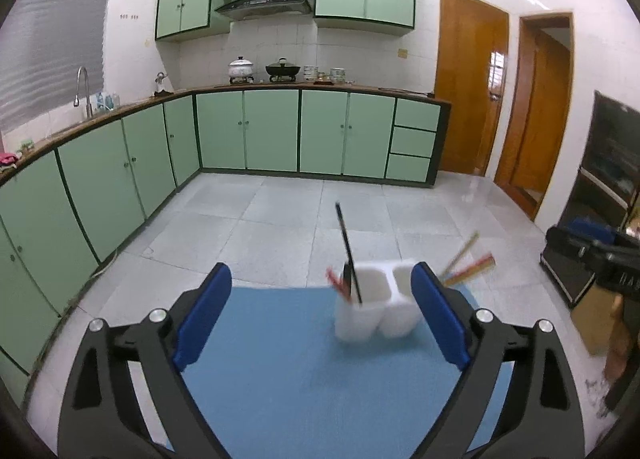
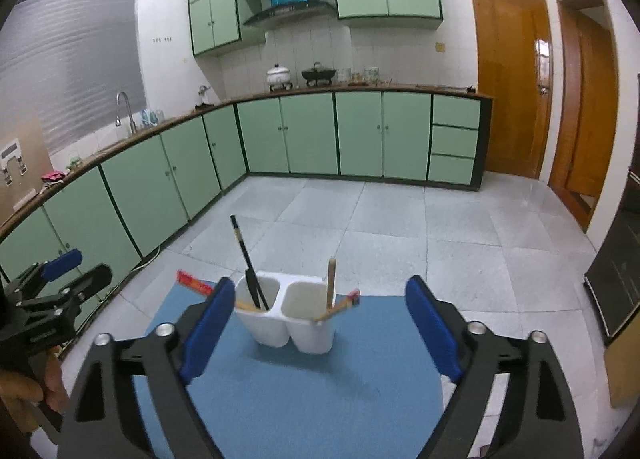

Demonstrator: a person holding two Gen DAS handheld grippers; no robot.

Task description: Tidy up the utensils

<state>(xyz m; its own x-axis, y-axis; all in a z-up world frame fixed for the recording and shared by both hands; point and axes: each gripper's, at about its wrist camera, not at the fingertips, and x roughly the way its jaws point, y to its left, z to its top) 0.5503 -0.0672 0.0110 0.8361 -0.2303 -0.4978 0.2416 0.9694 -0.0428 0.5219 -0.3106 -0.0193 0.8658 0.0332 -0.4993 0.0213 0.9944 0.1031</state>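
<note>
A white two-compartment utensil holder stands at the far end of a blue mat. Its left compartment holds black chopsticks and a red-tipped chopstick. Its right compartment holds wooden chopsticks, some red-tipped. My left gripper is open and empty, short of the holder. My right gripper is open and empty, its blue pads either side of the holder, nearer the camera. The right gripper also shows at the right edge of the left wrist view, the left gripper at the left edge of the right wrist view.
The mat lies on a white table in a kitchen with green cabinets, a sink tap, pots on the counter and wooden doors. A dark cabinet stands at the right.
</note>
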